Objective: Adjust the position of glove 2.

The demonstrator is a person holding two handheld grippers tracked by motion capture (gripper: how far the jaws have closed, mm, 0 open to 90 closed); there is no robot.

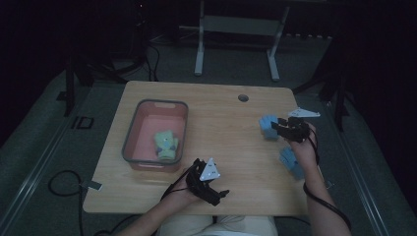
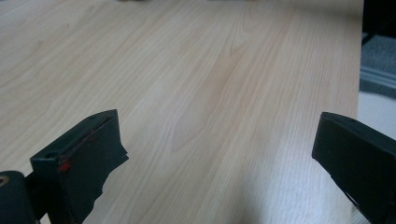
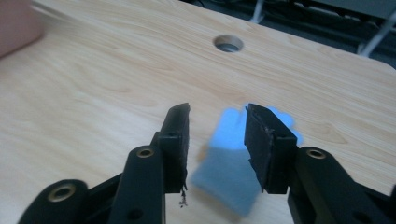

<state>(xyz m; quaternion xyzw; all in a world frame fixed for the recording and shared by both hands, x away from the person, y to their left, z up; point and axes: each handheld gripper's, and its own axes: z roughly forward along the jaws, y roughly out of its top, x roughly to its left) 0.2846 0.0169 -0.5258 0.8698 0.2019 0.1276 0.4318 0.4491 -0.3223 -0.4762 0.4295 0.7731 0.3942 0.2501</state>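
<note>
Closing your right claw (image 3: 217, 140) around the blue plush (image 3: 229, 172) on the bench (image 1: 221, 132), you risk pinching only a corner, so it slips. Your left claw (image 2: 215, 154) hangs spread, empty, near the pink bin (image 1: 130, 142).

On the bench (image 1: 221, 123) the tub (image 1: 132, 142) sits to my left with a soft toy (image 1: 166, 145) inside, one glove (image 1: 268, 126) lies between my right gripper's (image 1: 275, 124) jaws, another glove (image 1: 291, 162) nearer me.
</note>
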